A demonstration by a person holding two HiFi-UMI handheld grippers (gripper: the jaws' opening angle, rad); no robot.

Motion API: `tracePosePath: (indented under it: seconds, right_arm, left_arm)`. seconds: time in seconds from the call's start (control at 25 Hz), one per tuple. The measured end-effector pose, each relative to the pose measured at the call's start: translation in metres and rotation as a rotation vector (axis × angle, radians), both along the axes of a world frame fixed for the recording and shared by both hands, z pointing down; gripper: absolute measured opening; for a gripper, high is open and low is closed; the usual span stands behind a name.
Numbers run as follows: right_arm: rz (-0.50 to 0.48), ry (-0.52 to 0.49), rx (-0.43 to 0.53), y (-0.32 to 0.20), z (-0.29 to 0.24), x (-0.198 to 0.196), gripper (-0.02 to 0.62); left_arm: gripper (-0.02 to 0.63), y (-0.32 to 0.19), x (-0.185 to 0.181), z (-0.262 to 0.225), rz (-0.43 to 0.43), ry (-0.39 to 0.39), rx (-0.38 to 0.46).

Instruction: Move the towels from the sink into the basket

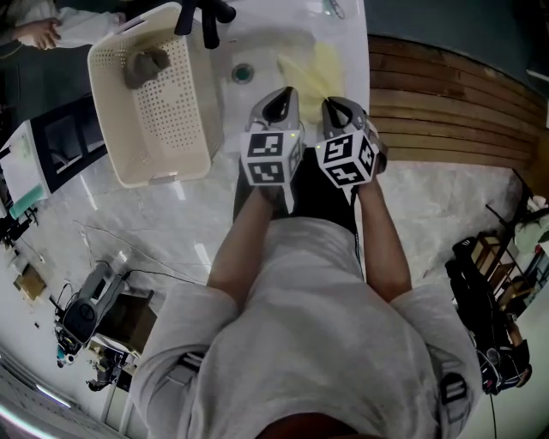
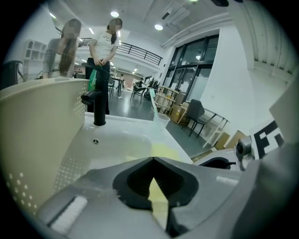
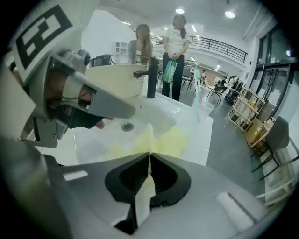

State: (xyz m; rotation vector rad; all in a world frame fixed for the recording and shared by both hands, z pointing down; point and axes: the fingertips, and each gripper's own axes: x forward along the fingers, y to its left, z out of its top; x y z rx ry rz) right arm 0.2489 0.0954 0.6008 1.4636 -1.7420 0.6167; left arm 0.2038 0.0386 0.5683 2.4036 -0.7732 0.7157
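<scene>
Head view looks down over the person's shoulders at a white counter (image 1: 343, 26) with the sink (image 1: 257, 47) set into it, a black faucet (image 1: 206, 19) at its far edge and a round drain (image 1: 243, 74) in the basin. A yellow towel (image 1: 313, 69) lies spread over the basin's right side and up onto the rim. The cream perforated basket (image 1: 163, 129) stands just to the left of the sink, with a crumpled grey towel (image 1: 146, 64) in its far end. The left gripper (image 1: 280, 96) and right gripper (image 1: 339, 105) are held side by side, both pointing at the near edge of the yellow towel. Left gripper view shows its jaws meeting at the tips; yellow cloth fills the narrow gap behind them, but whether an edge is pinched there cannot be told. The basket wall rises at the left of this view, and the faucet stands beyond the basin. Right gripper view shows its jaws pressed together, and the yellow towel rises in a peak straight into their tips, nipped there. The left gripper sits at this view's left, and two people (image 3: 163, 51) stand beyond the counter.
</scene>
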Motion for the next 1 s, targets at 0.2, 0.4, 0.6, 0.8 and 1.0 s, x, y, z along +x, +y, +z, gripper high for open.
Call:
tracePosePath:
  seconds: [0.2, 0.4, 0.6, 0.8, 1.0]
  right_arm:
    - [0.042, -0.055, 0.058, -0.014, -0.02, 0.004, 0.011]
    - [0.065, -0.087, 0.125, -0.031, -0.043, 0.006, 0.009]
    - [0.082, -0.126, 0.181, -0.047, -0.065, 0.002, 0.009]
    - [0.089, -0.163, 0.237, -0.061, -0.087, -0.005, 0.009]
    - [0.076, -0.153, 0.294, -0.074, -0.109, -0.011, 0.009]
  left_arm:
    - [0.017, -0.005, 0.001, -0.008, 0.001, 0.004, 0.021]
    - [0.015, -0.012, 0.002, -0.021, -0.005, 0.017, 0.048]
    - [0.016, -0.022, -0.003, -0.037, -0.017, 0.027, 0.081]
    - [0.017, -0.032, -0.009, -0.056, -0.038, 0.044, 0.118]
    - [0.017, -0.04, -0.016, -0.075, -0.053, 0.06, 0.161]
